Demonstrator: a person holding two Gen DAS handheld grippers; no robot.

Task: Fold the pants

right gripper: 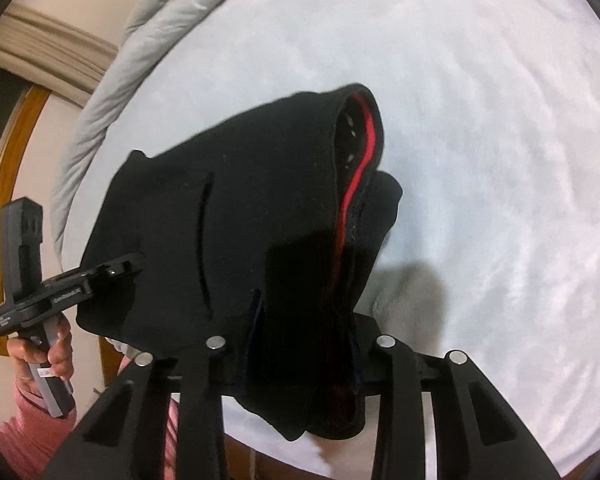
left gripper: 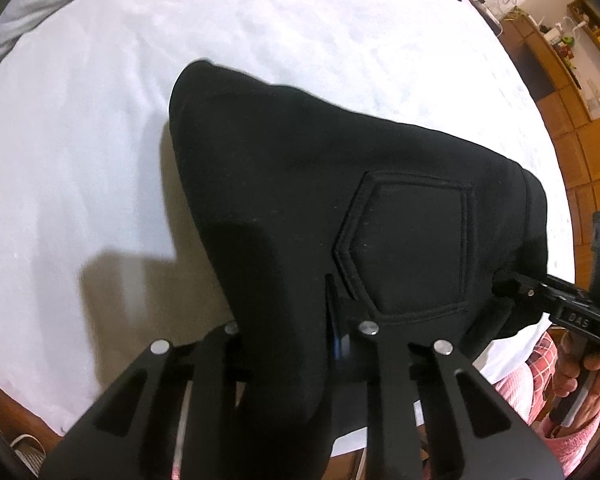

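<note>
Black pants (left gripper: 320,184) are seen in the left wrist view, lifted in a hump above a white bed sheet (left gripper: 100,120), a hexagonal patch pocket (left gripper: 412,248) facing the camera. Near edge of the cloth is clenched in the left gripper (left gripper: 296,344), fabric bunched between its fingers. At far right the right gripper (left gripper: 512,286) is seen biting the waistband end; its handle is held by a hand (left gripper: 580,364) with a pink sleeve (left gripper: 520,384) below.

Right wrist view: pants (right gripper: 240,220) draped over the right gripper (right gripper: 300,344), cloth pinched between its fingers, a red inner stripe (right gripper: 360,172) showing along the open waistband. At left the left gripper (right gripper: 132,266) is seen clamped on the cloth edge. A grey duvet (right gripper: 140,40) is bunched at the far left of the sheet (right gripper: 480,120).
</note>
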